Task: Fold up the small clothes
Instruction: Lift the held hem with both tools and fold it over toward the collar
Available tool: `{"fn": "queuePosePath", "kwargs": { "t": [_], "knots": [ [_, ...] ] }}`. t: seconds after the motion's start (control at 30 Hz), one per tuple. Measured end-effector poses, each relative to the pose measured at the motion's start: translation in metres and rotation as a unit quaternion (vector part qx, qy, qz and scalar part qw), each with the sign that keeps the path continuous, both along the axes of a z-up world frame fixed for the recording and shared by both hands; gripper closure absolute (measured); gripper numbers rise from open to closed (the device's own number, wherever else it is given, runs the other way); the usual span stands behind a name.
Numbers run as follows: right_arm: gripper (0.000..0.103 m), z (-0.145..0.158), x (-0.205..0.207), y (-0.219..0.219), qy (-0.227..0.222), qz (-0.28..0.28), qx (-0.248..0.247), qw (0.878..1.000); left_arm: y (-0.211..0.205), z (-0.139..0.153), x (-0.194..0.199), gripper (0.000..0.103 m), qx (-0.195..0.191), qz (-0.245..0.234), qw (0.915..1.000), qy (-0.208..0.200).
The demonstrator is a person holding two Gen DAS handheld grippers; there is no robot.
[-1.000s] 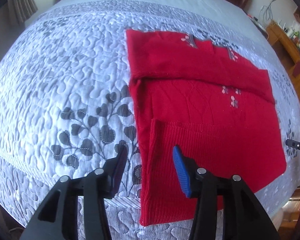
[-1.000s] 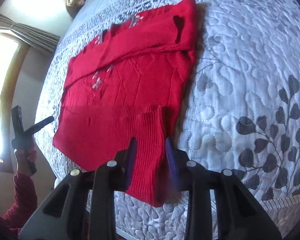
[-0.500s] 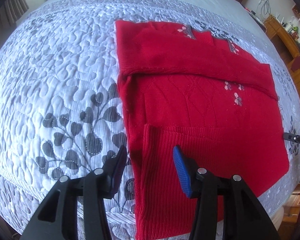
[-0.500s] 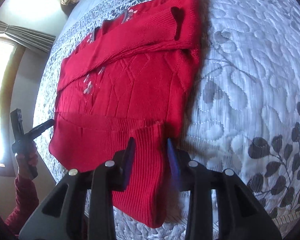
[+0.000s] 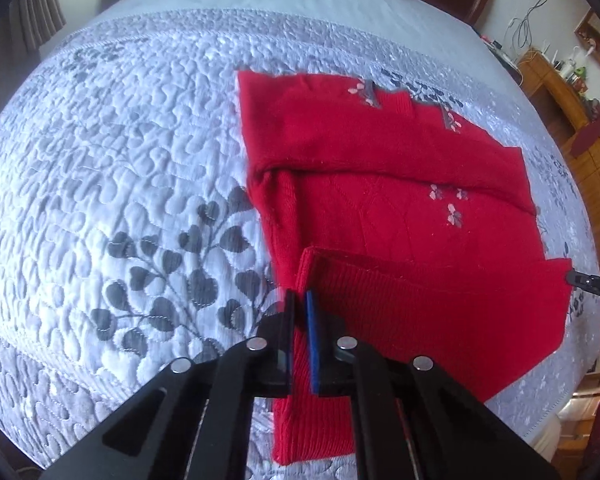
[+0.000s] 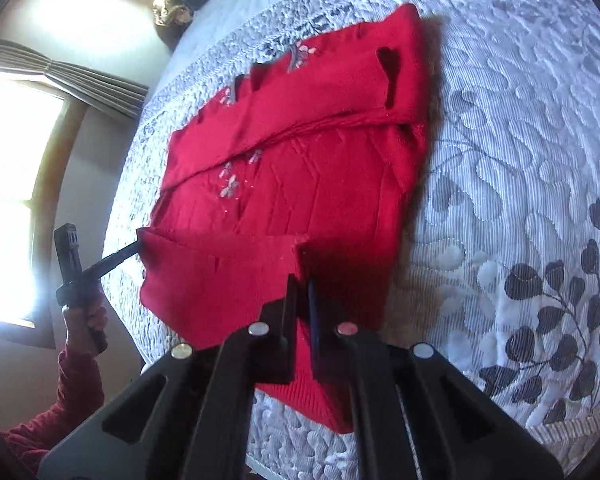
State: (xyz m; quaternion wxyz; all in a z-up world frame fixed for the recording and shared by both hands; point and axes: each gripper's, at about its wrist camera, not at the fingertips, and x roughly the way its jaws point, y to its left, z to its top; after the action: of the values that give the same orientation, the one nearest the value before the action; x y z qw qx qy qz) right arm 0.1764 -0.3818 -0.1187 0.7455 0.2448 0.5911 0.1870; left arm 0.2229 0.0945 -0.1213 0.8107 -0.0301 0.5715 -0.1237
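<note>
Red sweater (image 5: 380,216): ribbed hem corners pinched in my left gripper (image 5: 300,300) and right gripper (image 6: 302,284), both clamped on knit. Rest lies flat on quilted bedspread (image 5: 120,140). I lift both corners evenly, carry hem toward collar. Half second back jaws stood apart; they have just closed.

sweater (image 5: 388,216) on bedspread (image 5: 132,152) | leaf print left of it | cabinet (image 5: 568,100) far right
</note>
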Motion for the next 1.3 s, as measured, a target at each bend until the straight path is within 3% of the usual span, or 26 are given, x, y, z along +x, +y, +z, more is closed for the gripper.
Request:
{"fn": "queuePosePath", "kwargs": {
  "t": [0.1,0.2,0.37,0.4,0.43,0.5,0.63,0.73,0.77,0.8,0.87,0.97,1.17,1.3],
  "knots": [
    [0.099,0.003,-0.004,0.002,-0.004,0.0,-0.003,1.0,0.004,0.003,-0.007,0.098,0.006,0.0,1.0,-0.006],
    [0.099,0.0,-0.004,0.0,0.002,-0.003,-0.015,1.0,0.007,0.005,-0.014,0.098,0.037,-0.001,0.9991,-0.022],
    [0.099,-0.005,0.001,0.004,0.005,-0.006,-0.008,1.0,0.003,0.003,-0.007,0.096,0.017,-0.017,0.9996,-0.014],
    [0.099,-0.006,0.002,0.005,0.006,-0.005,-0.009,1.0,0.0,0.002,-0.003,0.091,0.02,-0.02,0.9995,-0.015],
    [0.099,-0.007,0.003,0.007,0.007,-0.004,-0.01,1.0,-0.001,0.001,-0.001,0.077,0.021,-0.023,0.9994,-0.016],
    [0.099,-0.011,0.005,0.009,0.01,-0.003,-0.012,1.0,-0.008,-0.003,0.009,0.058,0.022,-0.034,0.999,-0.017],
    [0.099,-0.015,0.008,0.01,0.014,-0.004,-0.014,1.0,-0.025,-0.02,0.022,0.057,0.048,-0.06,0.9971,-0.001],
    [0.099,-0.02,0.009,0.01,0.017,-0.003,-0.017,1.0,-0.032,-0.032,0.026,0.062,0.06,-0.07,0.9957,0.01],
    [0.099,-0.022,0.01,0.01,0.019,-0.003,-0.018,1.0,-0.034,-0.035,0.026,0.068,0.059,-0.073,0.9955,0.012],
    [0.099,-0.024,0.01,0.009,0.021,-0.003,-0.019,1.0,-0.036,-0.037,0.026,0.088,0.055,-0.077,0.9954,0.016],
    [0.099,-0.025,0.009,0.009,0.022,-0.003,-0.021,1.0,-0.036,-0.04,0.025,0.098,0.058,-0.074,0.9954,0.018],
    [0.099,-0.022,0.006,0.007,0.016,-0.006,-0.016,1.0,-0.029,-0.034,0.021,0.099,0.052,-0.059,0.9969,0.006],
    [0.099,-0.003,-0.003,0.0,-0.01,-0.008,-0.001,1.0,-0.003,0.007,0.001,0.099,-0.021,-0.028,0.9986,-0.041],
    [0.099,-0.001,-0.004,0.002,-0.01,-0.007,-0.01,1.0,-0.001,0.013,-0.001,0.099,-0.017,-0.028,0.998,-0.055]
  ]
}}
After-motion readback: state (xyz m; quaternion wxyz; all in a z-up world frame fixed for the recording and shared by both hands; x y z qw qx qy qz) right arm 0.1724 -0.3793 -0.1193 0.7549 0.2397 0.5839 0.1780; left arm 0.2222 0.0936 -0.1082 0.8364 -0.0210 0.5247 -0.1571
